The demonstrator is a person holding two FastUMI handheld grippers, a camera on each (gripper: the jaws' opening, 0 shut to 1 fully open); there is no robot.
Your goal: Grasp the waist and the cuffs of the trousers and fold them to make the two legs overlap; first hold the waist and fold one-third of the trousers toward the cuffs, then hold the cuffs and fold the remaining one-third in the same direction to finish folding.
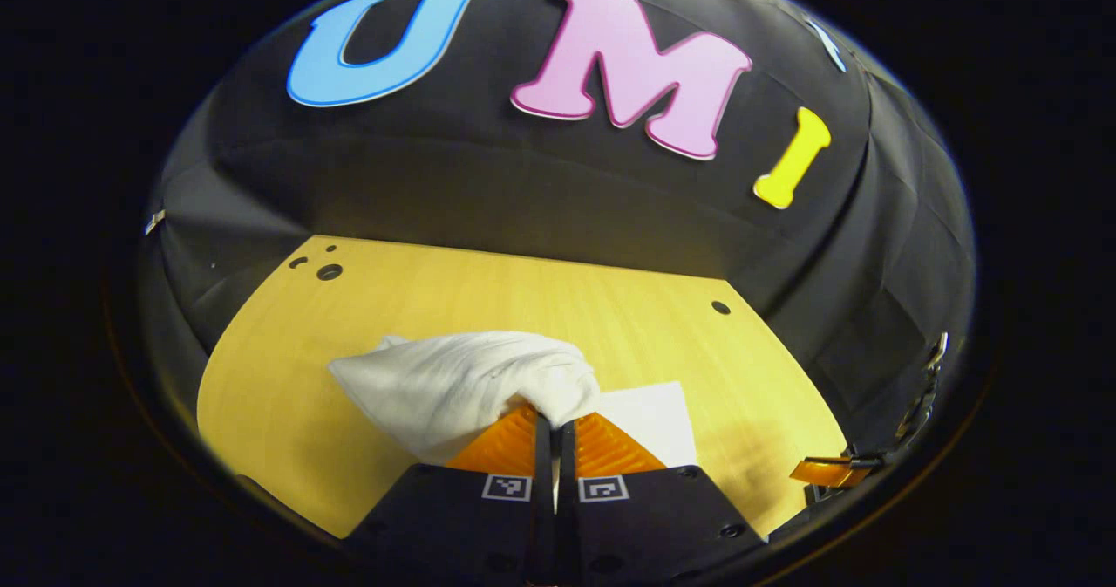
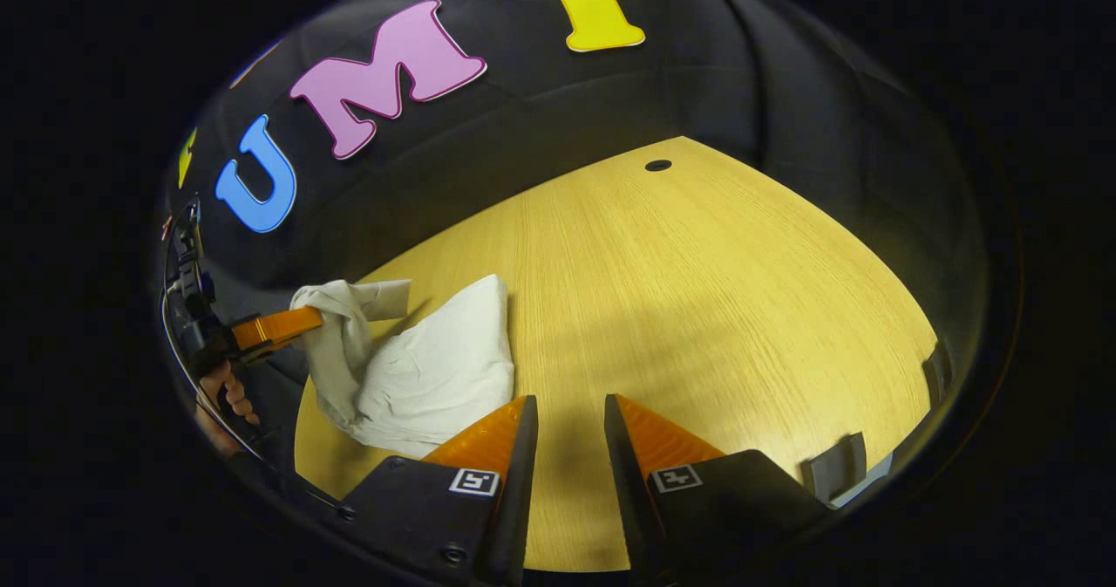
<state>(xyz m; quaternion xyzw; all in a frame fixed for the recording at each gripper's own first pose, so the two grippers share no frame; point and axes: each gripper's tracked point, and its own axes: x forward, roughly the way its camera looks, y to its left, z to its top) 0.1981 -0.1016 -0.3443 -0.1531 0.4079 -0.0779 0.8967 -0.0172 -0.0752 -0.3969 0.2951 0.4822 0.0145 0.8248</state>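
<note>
The left gripper (image 1: 555, 426) is clenching a bunched edge of the white trousers (image 1: 462, 386), its two fingers pressed nearly together at lower centre of the left gripper view with cloth pinched between them and draping up and to the left. The garment is lying on the wooden table (image 1: 488, 295), in the lower middle of that view, already gathered into a thick bundle with a flatter layer showing just to the right of the fingers.

In the right gripper view, the trousers (image 2: 418, 369) are sitting at centre-left of the frame, and the left gripper (image 2: 296, 325) is reaching in from the left edge, lifting one end of the cloth off the table while a hand (image 2: 228, 395) is holding it from below. The right gripper (image 2: 571, 412) is hanging released, its jaws standing apart over bare wood with nothing between them, just beside the bundle.

Judging by the compact pile, one of the one-third folds is probably under way; whether the pinched end is waist or cuffs cannot be told. The next move likely calls for carrying the lifted end across the rest and laying it flat, the right gripper helping to steady or smooth it.

The bundle's long axis is running roughly from lower left toward upper right in the right gripper view, the raised end pointing left.
</note>
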